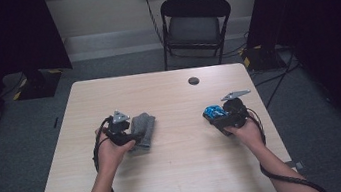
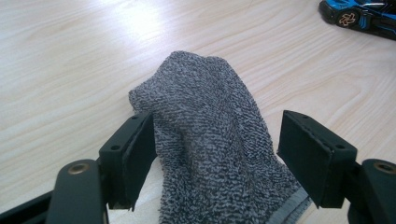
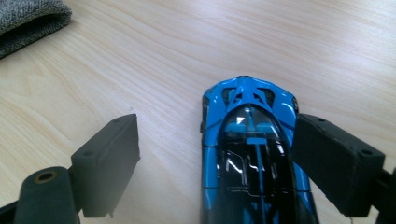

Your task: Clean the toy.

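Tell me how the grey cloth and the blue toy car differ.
The grey cloth is soft, knitted and rumpled into a hump; the blue toy car is hard and glossy. The cloth is plain grey; the car is blue with black. Both lie on the wooden table, each between open jaws, the left gripper and the right gripper.

Each black gripper [image 1: 121, 124] has square jaw pads, a grey three-cornered top plate and black cable

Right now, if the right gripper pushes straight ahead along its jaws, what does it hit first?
The blue toy car already sits between the open jaws of the right gripper, touching or nearly touching one, so it probably meets the car first.
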The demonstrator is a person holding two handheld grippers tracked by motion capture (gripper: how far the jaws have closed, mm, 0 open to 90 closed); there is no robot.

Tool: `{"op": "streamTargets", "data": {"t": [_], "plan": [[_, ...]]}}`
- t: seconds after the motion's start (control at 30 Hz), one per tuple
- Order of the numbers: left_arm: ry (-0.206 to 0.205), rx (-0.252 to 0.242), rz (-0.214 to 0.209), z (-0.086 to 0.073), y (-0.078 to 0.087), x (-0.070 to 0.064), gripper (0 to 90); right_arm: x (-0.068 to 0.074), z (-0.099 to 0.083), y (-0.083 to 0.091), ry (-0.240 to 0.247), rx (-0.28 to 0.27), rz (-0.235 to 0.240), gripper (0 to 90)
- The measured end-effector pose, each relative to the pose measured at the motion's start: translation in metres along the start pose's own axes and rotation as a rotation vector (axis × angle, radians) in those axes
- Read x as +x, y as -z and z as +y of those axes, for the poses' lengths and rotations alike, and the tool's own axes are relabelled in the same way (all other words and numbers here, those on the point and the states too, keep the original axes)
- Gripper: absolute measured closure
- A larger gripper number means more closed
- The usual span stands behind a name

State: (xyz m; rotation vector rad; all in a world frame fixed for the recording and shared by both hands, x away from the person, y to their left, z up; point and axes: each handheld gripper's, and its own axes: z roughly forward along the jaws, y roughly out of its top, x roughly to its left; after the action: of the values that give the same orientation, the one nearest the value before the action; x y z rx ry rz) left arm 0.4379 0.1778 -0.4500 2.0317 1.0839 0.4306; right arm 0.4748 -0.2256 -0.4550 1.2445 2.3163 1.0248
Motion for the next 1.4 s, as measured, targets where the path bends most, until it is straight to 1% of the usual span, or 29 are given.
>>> {"op": "streamTargets", "data": {"t": [0.03, 0.1, 0.13, 0.17, 0.23, 0.3, 0.33, 0.37, 0.43, 0.5, 0.57, 0.63, 0.67, 0.7, 0.73, 0.77, 0.83, 0.87, 0.93, 0.97, 1.0, 1.03, 1.07, 1.13, 1.17, 1.2, 1.23, 1.37, 1.4], "plan": [[0.005, -0.003, 0.000, 0.000, 0.000, 0.000, 27.2, 0.002, 0.000, 0.000, 0.001, 0.000, 0.005, 14.5], [0.001, -0.004, 0.001, 0.000, 0.002, 0.000, 27.2, 0.004, 0.001, -0.001, -0.002, 0.002, 0.028, 14.4], [-0.004, 0.000, -0.002, 0.000, 0.002, 0.000, 27.0, 0.005, 0.002, -0.002, -0.001, 0.006, 0.030, 14.5], [0.004, -0.002, -0.004, 0.001, 0.003, 0.000, 26.9, 0.006, 0.002, -0.002, 0.000, 0.006, 0.031, 15.2], [-0.003, -0.001, -0.005, 0.001, 0.004, 0.000, 25.3, 0.009, 0.003, -0.002, 0.019, 0.013, 0.022, 15.7], [0.001, -0.004, -0.006, 0.002, 0.004, 0.000, 24.0, 0.012, 0.004, -0.002, 0.033, 0.011, 0.033, 16.1], [-0.001, -0.003, -0.012, 0.003, 0.005, -0.001, 23.0, 0.013, 0.004, -0.003, 0.035, 0.016, 0.029, 16.1], [0.002, -0.011, -0.014, 0.004, 0.005, -0.002, 22.7, 0.014, 0.005, -0.003, 0.038, 0.019, 0.035, 16.1], [-0.008, -0.012, -0.018, 0.006, 0.006, -0.004, 22.3, 0.016, 0.005, -0.003, 0.047, 0.017, 0.032, 16.1], [-0.010, -0.020, -0.024, 0.008, 0.007, -0.007, 21.9, 0.018, 0.006, -0.003, 0.051, 0.019, 0.042, 16.9], [-0.019, -0.024, -0.030, 0.011, 0.008, -0.010, 21.3, 0.021, 0.007, -0.002, 0.057, 0.013, 0.059, 13.7], [-0.025, -0.031, -0.038, 0.013, 0.009, -0.013, 20.1, 0.024, 0.009, -0.001, 0.068, 0.009, 0.072, 14.4], [-0.031, -0.036, -0.038, 0.014, 0.009, -0.014, 19.8, 0.025, 0.009, 0.000, 0.074, 0.009, 0.088, 14.3], [-0.031, -0.036, -0.038, 0.014, 0.009, -0.014, 19.4, 0.025, 0.009, 0.000, 0.074, 0.009, 0.088, 14.3], [-0.032, -0.035, -0.043, 0.016, 0.010, -0.016, 19.4, 0.027, 0.010, 0.000, 0.084, 0.010, 0.100, 14.2], [-0.031, -0.035, -0.050, 0.017, 0.010, -0.017, 18.0, 0.029, 0.011, 0.000, 0.091, 0.009, 0.096, 14.1], [-0.035, -0.047, -0.054, 0.019, 0.010, -0.020, 17.3, 0.031, 0.011, 0.001, 0.097, 0.018, 0.105, 14.1], [-0.041, -0.045, -0.059, 0.020, 0.011, -0.022, 16.1, 0.033, 0.012, 0.001, 0.105, 0.011, 0.122, 14.0], [-0.046, -0.046, -0.069, 0.022, 0.011, -0.025, 15.8, 0.035, 0.012, 0.002, 0.105, 0.006, 0.128, 14.1], [-0.056, -0.046, -0.076, 0.022, 0.011, -0.027, 15.8, 0.036, 0.012, 0.002, 0.111, 0.002, 0.137, 13.9], [-0.065, -0.045, -0.079, 0.022, 0.010, -0.029, 15.8, 0.037, 0.012, 0.003, 0.118, 0.002, 0.140, 14.0], [-0.065, -0.045, -0.079, 0.022, 0.010, -0.029, 15.8, 0.037, 0.012, 0.003, 0.118, 0.002, 0.140, 14.0], [-0.068, -0.049, -0.083, 0.023, 0.010, -0.032, 15.9, 0.039, 0.012, 0.003, 0.138, -0.001, 0.148, 14.0], [-0.073, -0.057, -0.101, 0.023, 0.011, -0.037, 15.9, 0.041, 0.012, 0.003, 0.145, -0.005, 0.146, 14.0], [-0.073, -0.057, -0.101, 0.023, 0.011, -0.037, 15.8, 0.041, 0.012, 0.003, 0.145, -0.005, 0.146, 14.0], [-0.078, -0.057, -0.116, 0.024, 0.010, -0.040, 15.8, 0.044, 0.011, 0.003, 0.151, -0.005, 0.158, 14.0], [-0.086, -0.058, -0.143, 0.024, 0.010, -0.043, 15.8, 0.044, 0.011, 0.004, 0.155, -0.005, 0.160, 14.0], [-0.088, -0.056, -0.153, 0.024, 0.009, -0.048, 15.7, 0.049, 0.010, 0.004, 0.171, -0.009, 0.170, 14.0], [-0.096, -0.056, -0.164, 0.024, 0.009, -0.051, 15.7, 0.052, 0.008, 0.004, 0.185, -0.007, 0.181, 14.0]]}}
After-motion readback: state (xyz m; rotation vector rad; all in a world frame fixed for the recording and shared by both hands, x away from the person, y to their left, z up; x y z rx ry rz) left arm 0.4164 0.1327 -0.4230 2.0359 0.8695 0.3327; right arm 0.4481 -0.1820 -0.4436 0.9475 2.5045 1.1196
